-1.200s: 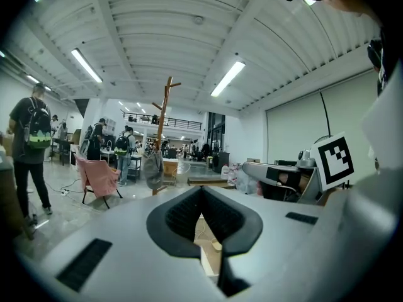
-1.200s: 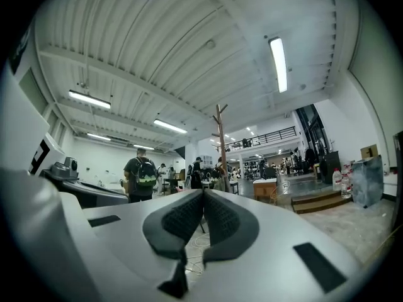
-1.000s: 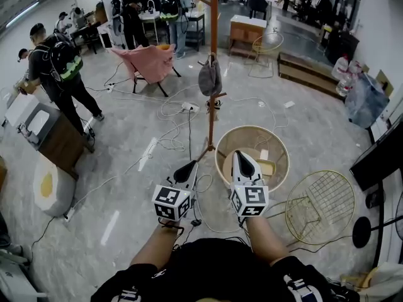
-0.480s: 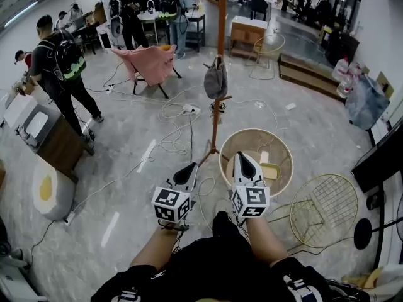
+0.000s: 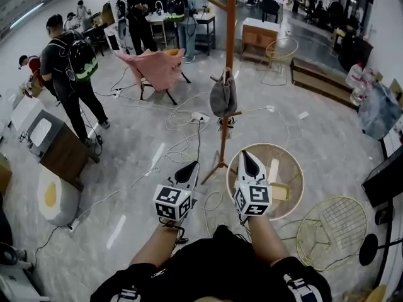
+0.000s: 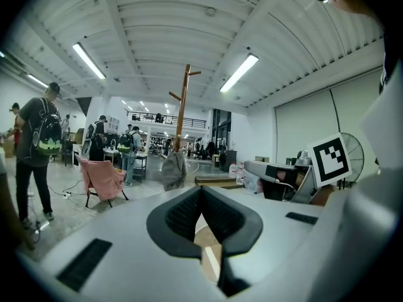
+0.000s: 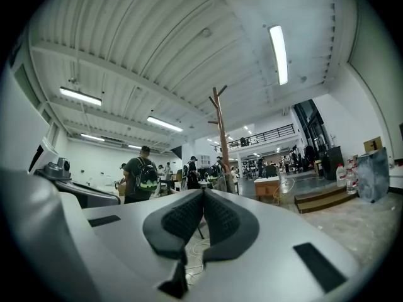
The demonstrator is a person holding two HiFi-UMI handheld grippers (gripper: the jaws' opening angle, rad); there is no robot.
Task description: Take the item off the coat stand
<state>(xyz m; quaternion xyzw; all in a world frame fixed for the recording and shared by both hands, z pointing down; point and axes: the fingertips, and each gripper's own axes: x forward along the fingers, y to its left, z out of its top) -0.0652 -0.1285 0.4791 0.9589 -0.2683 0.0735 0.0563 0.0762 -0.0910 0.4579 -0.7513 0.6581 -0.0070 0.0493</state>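
A tall orange-brown coat stand (image 5: 228,49) rises from the floor ahead of me. A grey cloth item (image 5: 223,96) hangs on one of its lower pegs. My left gripper (image 5: 187,170) and right gripper (image 5: 247,159) are held side by side in front of my body, well short of the stand, both pointing toward it. Each is shut with nothing between its pads. The left gripper view shows the stand (image 6: 182,106) and the grey item (image 6: 174,170) far beyond the closed left gripper (image 6: 201,190). The right gripper view shows the stand (image 7: 220,124) above the closed right gripper (image 7: 203,194).
A round wicker basket (image 5: 296,168) sits on the floor under my right gripper, by the stand's feet. A wire basket (image 5: 332,225) lies further right. Cables (image 5: 182,121) snake over the floor. A pink chair (image 5: 158,68), a person with a backpack (image 5: 72,68) and a wooden cabinet (image 5: 60,146) are to the left.
The stand, the hanging item and the wicker basket have shifted right and a little nearer in the head view. Both grippers stay shut and in the same pose.
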